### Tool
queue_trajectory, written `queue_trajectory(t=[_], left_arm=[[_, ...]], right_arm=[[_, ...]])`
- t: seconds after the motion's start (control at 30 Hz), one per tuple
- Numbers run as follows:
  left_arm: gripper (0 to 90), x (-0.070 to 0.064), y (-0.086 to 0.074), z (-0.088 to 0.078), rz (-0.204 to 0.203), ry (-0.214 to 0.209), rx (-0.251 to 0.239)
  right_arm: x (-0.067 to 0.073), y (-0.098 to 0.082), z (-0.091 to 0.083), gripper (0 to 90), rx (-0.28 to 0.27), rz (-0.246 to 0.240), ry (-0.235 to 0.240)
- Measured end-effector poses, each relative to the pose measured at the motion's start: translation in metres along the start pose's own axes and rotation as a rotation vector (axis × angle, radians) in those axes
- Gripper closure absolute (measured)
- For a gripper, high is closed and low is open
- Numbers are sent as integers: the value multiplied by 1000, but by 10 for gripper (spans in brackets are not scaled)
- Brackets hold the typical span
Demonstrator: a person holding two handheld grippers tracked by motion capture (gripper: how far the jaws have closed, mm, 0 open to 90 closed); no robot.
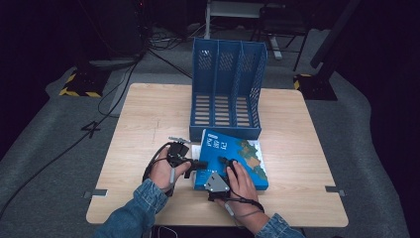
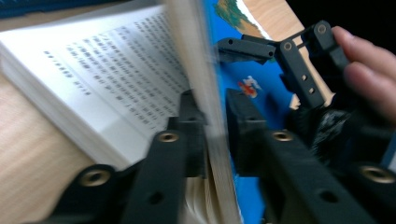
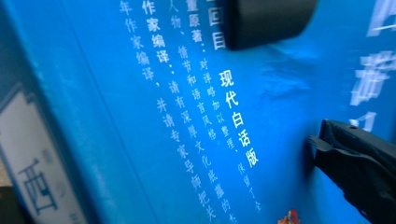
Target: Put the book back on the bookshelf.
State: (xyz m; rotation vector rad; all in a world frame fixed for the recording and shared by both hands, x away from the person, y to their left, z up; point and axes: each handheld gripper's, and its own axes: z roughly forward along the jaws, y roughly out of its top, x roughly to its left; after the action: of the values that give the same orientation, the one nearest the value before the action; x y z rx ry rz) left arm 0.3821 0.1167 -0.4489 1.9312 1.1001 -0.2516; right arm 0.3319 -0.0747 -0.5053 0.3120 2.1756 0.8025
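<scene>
And here we are at the table [image 1: 148, 114], with the blue book [image 1: 242, 158] lying just in front of the blue file rack [image 1: 228, 84], at six o'clock from it and touching its front lip. The left gripper [image 1: 195, 164] comes in from the book's nine o'clock side, level with the tabletop. From the left gripper view its fingers [image 2: 191, 126] straddle the lifted blue cover [image 2: 210, 116] plus a slim sheaf of pages, one finger on each side; the cover edge is blurred, so I cannot tell whether the pads actually press on it. Under the raised cover, an open page of printed text [image 2: 107, 79] lies exposed at ten o'clock.

Over to the right gripper [image 1: 225, 166], resting on top of the book near its six o'clock edge, the hand [image 1: 242, 186] behind it. In the right gripper view its fingers [image 3: 359, 163] stand spread apart, released, hovering right against the blue cover with white lettering, nothing gripped between them. The left gripper view catches that same right gripper [image 2: 280, 51] at one o'clock, fingers parted over the cover.
</scene>
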Motion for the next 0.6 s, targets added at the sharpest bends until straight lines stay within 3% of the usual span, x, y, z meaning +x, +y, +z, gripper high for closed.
queue_trajectory(t=[0.03,0.17,0.33,0.37,0.43,0.47,0.5,0.53,0.57,0.6], left_arm=[[660,2,-1,1,-2,-1,-12],[649,5,-3,-1,-18,15,-21],[603,9,-6,-4,-21,55,-25],[589,11,-8,-5,-19,42,-36],[570,11,-9,-6,-16,41,-39],[554,10,-9,-13,6,58,-53],[570,10,-8,-19,8,49,-85],[548,10,-8,-19,8,49,-85],[548,10,-7,-25,-1,38,-114],[524,11,-5,-37,8,55,-170]], right_arm=[[-4,-1,2,24,5,1,16],[-8,1,4,74,29,-8,21],[-7,9,6,206,71,-107,26],[-6,11,6,252,83,-140,35],[-6,12,6,269,88,-155,37],[-5,14,3,313,101,-197,57],[-5,15,3,387,95,-187,35],[-5,15,3,387,95,-187,35],[-6,16,1,445,86,-193,56],[-8,18,0,471,94,-191,64]])
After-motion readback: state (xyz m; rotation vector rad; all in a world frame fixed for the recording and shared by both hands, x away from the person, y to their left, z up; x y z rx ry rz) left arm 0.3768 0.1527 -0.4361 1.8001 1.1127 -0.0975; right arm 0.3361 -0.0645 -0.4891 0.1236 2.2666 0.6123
